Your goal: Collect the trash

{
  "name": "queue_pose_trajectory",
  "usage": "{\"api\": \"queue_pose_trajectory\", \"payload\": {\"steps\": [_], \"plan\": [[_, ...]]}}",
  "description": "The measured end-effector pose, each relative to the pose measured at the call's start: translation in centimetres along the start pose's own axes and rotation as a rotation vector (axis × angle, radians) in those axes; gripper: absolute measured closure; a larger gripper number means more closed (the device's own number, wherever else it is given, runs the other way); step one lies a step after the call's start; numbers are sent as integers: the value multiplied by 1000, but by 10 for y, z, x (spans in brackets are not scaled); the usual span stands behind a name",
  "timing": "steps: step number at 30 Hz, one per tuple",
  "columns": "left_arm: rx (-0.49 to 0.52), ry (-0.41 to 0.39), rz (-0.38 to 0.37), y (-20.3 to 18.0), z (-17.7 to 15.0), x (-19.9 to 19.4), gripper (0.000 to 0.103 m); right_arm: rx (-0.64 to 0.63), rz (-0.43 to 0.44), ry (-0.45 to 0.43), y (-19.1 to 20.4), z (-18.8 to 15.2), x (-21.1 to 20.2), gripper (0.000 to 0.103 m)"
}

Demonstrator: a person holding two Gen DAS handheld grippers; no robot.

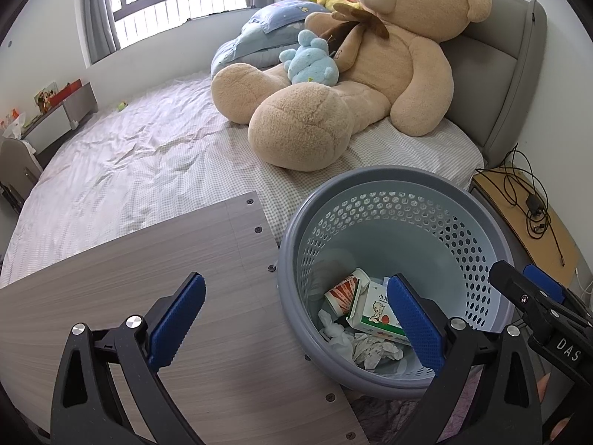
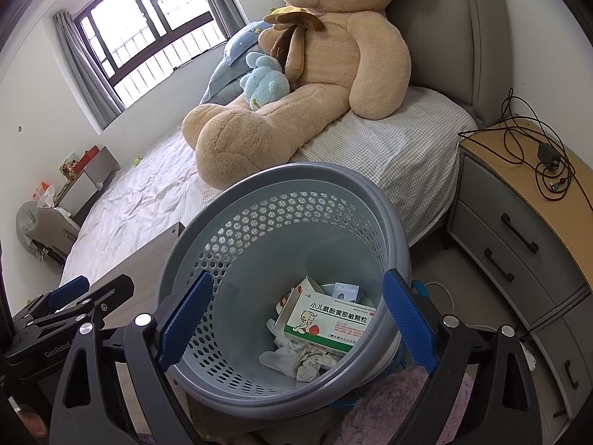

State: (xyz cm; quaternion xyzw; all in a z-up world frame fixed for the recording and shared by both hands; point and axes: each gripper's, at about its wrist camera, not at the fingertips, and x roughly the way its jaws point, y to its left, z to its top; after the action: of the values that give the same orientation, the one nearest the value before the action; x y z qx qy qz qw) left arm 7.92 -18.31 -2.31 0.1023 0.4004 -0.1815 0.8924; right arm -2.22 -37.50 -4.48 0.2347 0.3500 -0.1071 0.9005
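- Left gripper (image 1: 296, 319), low in its frame, gapes wide with nothing held, poised over the wooden board (image 1: 148, 278).
- Right gripper (image 2: 300, 319) likewise spread, empty, above the grey basket (image 2: 222, 200).
- Medicine box (image 2: 330, 319) and crumpled tissues (image 2: 307, 361) lie at the bottom; I'd scan for leftovers next.

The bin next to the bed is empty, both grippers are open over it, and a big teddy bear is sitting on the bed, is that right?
Not quite: the bin isn't empty. The right wrist view shows a green and white medicine box and crumpled tissues at its bottom. The rest holds: the left gripper and right gripper are open, and the teddy bear sits on the bed.
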Motion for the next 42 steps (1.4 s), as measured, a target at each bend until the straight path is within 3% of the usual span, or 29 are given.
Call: {"api": "queue_pose_trajectory", "payload": {"steps": [42], "plan": [[3, 3, 39, 5, -3, 2, 6, 0, 1, 4, 1, 0, -1, 14]]}}
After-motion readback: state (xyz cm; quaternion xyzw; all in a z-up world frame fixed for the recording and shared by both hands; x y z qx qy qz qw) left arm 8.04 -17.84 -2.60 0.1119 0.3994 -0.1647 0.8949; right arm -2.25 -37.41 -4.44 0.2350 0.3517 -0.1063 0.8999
